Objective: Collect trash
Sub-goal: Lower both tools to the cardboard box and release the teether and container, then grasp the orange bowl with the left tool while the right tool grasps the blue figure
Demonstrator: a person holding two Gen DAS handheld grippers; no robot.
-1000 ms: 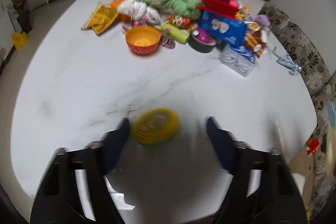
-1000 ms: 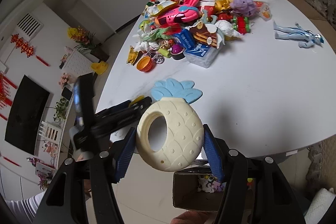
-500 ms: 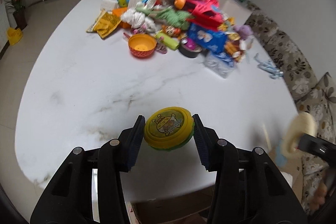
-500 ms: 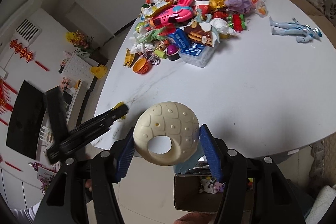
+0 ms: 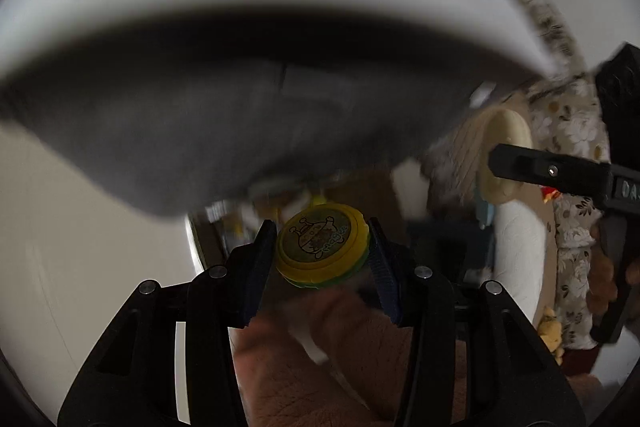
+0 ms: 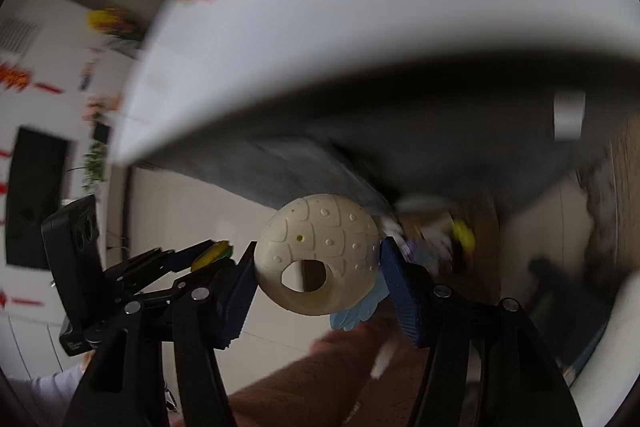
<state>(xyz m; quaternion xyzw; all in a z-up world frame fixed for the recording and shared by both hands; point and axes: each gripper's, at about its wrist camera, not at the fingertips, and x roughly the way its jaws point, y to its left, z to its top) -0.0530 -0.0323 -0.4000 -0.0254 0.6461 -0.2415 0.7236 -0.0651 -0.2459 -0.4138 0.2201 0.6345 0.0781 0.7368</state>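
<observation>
**Both grippers loaded, tipped below the table edge**

Your left gripper (image 5: pixel 322 259) is clamped on the yellow disc (image 5: pixel 322 247), pads on its rim so it sits flat between them. Your right gripper (image 6: pixel 316 267) pinches the cream pineapple toy (image 6: pixel 318 259) across its width, blue leaves hanging behind. Both point steeply down past the white table (image 6: pixel 360 7), likely so each item can drop into the blurred box (image 5: pixel 360 187) underneath.

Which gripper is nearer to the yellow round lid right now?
Left. The left gripper has the yellow round lid clamped between its fingers. The right gripper, beside it, holds the cream pineapple toy.
</observation>
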